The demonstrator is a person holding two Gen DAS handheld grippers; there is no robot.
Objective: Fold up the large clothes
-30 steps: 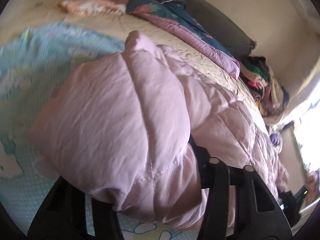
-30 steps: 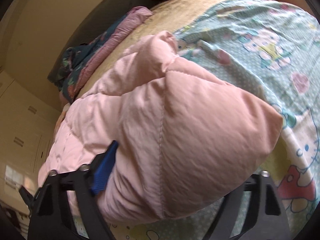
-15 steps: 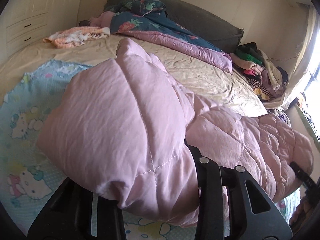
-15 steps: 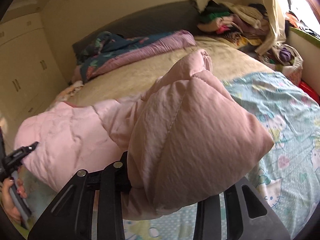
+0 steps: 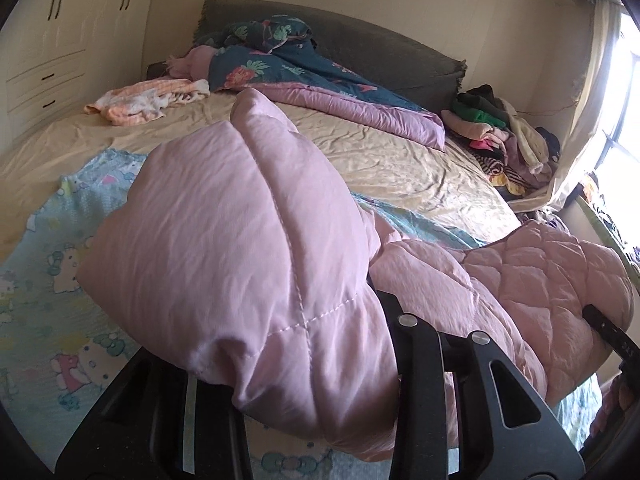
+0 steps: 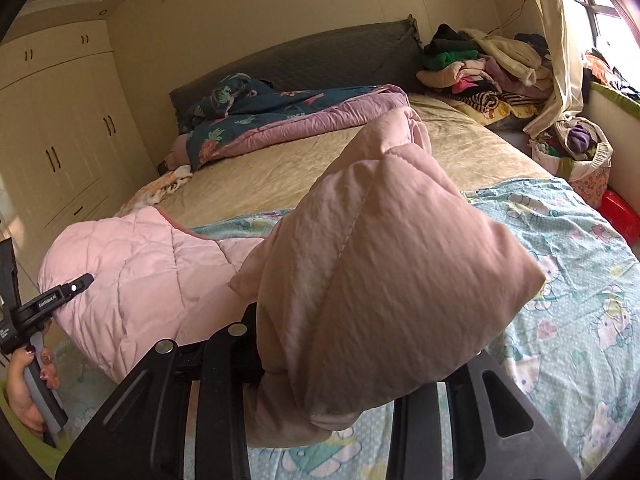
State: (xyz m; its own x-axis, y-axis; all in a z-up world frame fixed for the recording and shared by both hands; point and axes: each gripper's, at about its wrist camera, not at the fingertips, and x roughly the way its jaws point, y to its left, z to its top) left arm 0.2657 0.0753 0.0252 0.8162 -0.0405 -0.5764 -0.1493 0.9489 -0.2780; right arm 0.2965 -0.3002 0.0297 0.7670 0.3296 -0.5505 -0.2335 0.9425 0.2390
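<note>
Higher now, pink quilted coat (image 5: 248, 248) bunched between hand-held gripper (image 5: 304, 412) fingers.

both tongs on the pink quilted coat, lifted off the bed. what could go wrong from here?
1. Puffy, slick pink quilted coat is bunched in the left tongs and right tongs; a corner could slip out.
2. The span between the grips sags low and could snag the cartoon-print sheet.
3. The bulge fills both views, hiding where the fold lands.

At my twelve o'clock the pink quilted jacket (image 5: 248, 248) looks like smooth, faintly shiny padded cloth — stitched seams. The cartoon-print sheet (image 6: 568, 312) at three o'clock is matt cotton; the gripper (image 5: 312, 420) arms, matt black plastic.
</note>
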